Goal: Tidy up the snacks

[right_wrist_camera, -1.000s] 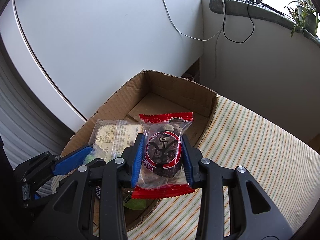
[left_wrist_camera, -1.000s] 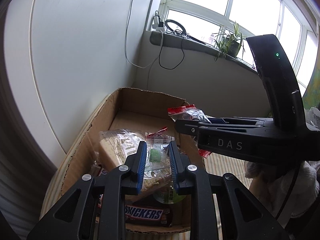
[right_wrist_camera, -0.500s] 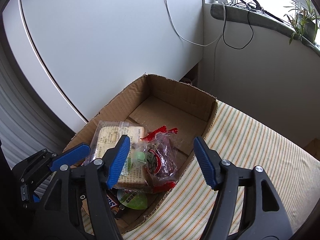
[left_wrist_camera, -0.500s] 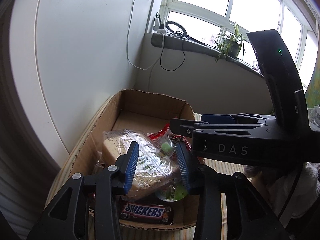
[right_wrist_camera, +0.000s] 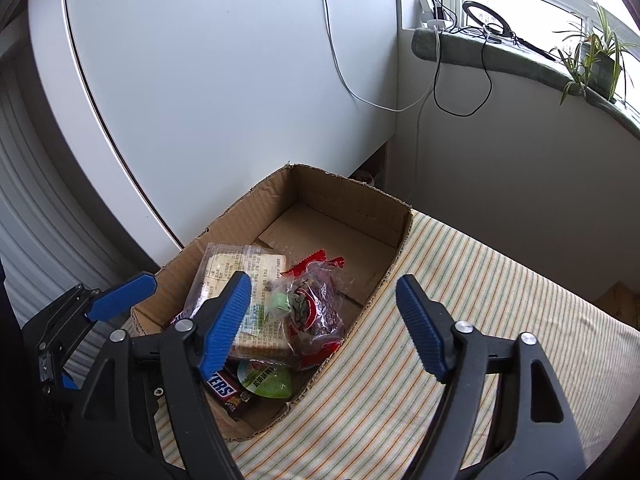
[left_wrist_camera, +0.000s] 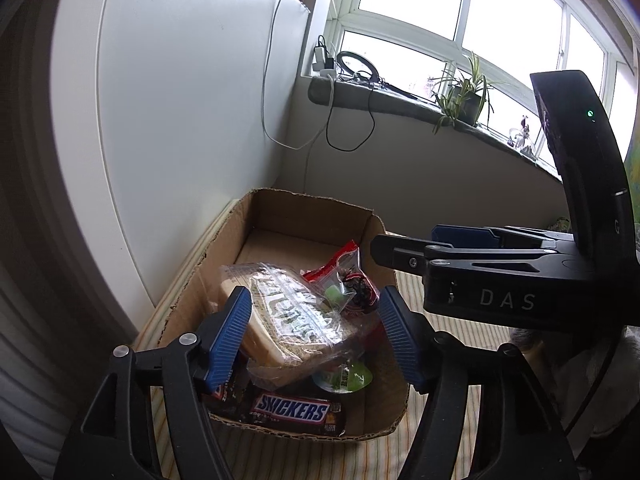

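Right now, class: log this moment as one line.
left gripper: open | right gripper: open | red packet: in cardboard box | holding: nothing

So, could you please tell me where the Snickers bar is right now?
The Snickers bar lies at the near end of the cardboard box, under the clear-wrapped cracker pack and left of the green jelly cup.

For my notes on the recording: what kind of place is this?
Probably a room in a home: a windowsill with a potted plant and charger cables, and a striped cloth under the snack box.
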Available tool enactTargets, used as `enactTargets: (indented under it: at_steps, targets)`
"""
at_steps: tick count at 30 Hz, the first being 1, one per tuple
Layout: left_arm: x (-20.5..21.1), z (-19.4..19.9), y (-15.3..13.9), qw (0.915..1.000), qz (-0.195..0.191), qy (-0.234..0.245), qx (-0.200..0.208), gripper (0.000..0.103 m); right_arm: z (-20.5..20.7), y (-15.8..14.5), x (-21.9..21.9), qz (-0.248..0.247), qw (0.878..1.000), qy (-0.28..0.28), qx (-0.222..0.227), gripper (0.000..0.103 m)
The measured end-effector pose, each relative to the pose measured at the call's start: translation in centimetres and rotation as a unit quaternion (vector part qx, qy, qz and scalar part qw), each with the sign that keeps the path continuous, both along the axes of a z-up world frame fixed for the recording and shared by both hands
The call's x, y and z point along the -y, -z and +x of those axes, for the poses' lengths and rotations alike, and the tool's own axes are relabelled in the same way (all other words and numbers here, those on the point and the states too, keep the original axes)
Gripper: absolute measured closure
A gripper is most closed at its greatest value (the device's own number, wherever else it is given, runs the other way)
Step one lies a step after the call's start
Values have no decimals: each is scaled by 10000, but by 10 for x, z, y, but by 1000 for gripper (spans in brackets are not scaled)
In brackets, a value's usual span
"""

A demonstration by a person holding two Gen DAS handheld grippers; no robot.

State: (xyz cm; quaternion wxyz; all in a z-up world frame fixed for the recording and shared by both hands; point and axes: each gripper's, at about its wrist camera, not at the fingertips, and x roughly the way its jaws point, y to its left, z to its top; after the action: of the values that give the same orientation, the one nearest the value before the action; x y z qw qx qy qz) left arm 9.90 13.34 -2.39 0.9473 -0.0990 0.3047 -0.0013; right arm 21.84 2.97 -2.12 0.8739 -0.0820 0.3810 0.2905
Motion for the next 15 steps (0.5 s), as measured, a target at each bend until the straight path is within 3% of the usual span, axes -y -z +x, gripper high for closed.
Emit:
enactTargets:
  at_steps: [2,15]
  targets:
    - [0,-3,-1,10000,25,-49,9,29,-6,-4,6,38,10000,37,84,14]
    - [5,-36,-9,9992,203,-296,151,24,-52,-14,47,-67,9984,334,444,12]
